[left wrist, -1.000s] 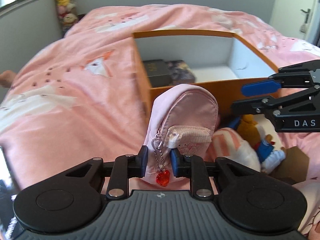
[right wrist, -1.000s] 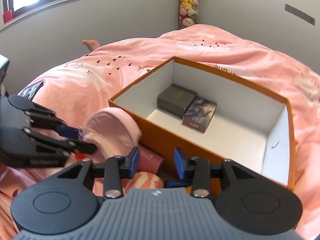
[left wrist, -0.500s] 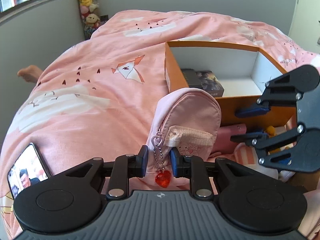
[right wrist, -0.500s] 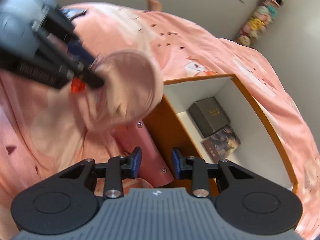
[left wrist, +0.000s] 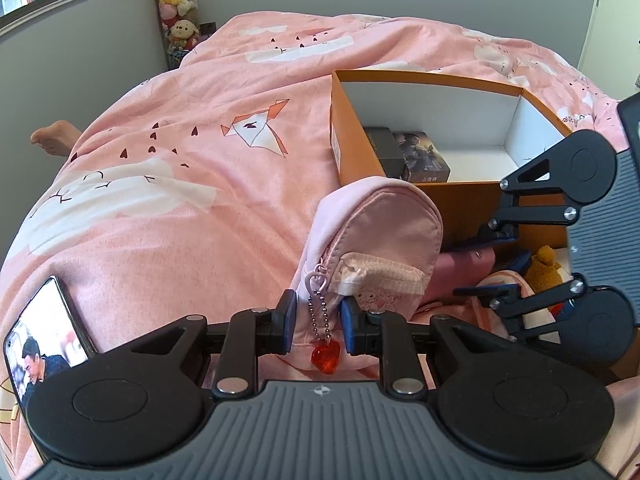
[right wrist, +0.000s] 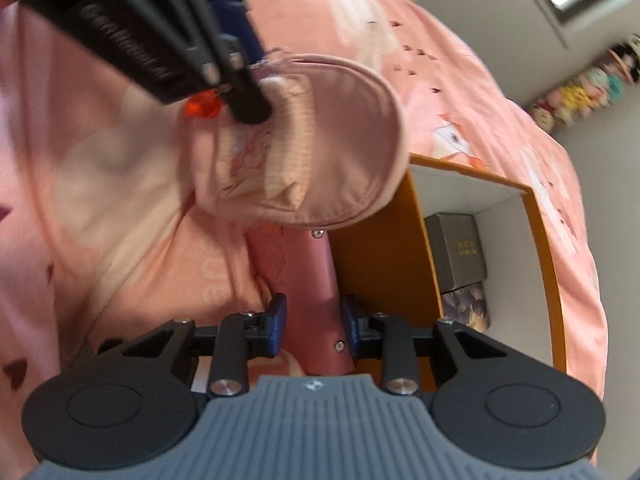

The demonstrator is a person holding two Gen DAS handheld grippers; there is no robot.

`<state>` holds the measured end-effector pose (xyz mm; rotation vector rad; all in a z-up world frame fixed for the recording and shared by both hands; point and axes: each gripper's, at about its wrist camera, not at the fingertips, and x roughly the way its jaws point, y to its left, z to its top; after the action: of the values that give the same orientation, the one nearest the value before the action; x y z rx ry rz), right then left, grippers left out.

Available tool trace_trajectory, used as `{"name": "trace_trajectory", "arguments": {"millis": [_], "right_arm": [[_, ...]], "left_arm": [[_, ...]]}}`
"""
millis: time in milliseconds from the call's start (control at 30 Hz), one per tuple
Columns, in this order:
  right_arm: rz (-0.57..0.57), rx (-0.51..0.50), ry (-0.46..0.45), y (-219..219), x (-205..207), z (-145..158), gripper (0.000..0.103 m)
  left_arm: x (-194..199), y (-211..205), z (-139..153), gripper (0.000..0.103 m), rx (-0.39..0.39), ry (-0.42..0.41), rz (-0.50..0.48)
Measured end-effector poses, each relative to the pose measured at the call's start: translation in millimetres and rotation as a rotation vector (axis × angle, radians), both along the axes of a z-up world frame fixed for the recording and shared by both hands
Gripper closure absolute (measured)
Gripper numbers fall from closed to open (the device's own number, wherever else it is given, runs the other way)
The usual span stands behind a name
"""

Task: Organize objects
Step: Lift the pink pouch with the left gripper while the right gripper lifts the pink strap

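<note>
Just outside the near wall of the orange box (left wrist: 400, 128), the left gripper (left wrist: 318, 326) is clamped on the bottom edge of the small pink pouch (left wrist: 384, 232), holding it up against that wall's corner. The right gripper (right wrist: 313, 322) is closer to the box wall than the left, and its jaws are closing with the dark pink case (right wrist: 308, 288) between them; whether the pads already press on it I cannot tell. The case lies along the foot of that wall, its long axis running straight away from the right fingertips, so it is the right hand's to lift over the wall and in beside the two small boxes already there.
</note>
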<state>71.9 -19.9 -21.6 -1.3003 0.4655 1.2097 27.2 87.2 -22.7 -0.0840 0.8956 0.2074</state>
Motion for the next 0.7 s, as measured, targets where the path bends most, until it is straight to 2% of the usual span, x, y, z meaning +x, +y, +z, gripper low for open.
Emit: {"name": "trace_trajectory", "arguments": {"millis": [167, 367, 700], "right_arm": [[0.071, -0.066, 0.045, -6, -5, 9, 0.075], [0.083, -0.078, 0.095, -3, 0, 12, 0.076], [0.154, -0.114, 0.037, 17, -1, -4, 0.081]], "left_arm": [[1, -2, -2, 0.077, 0.014, 0.006, -0.004], [0, -9, -6, 0.077, 0.071, 0.017, -0.027], [0, -6, -5, 0.077, 0.056, 0.019, -0.02]]}}
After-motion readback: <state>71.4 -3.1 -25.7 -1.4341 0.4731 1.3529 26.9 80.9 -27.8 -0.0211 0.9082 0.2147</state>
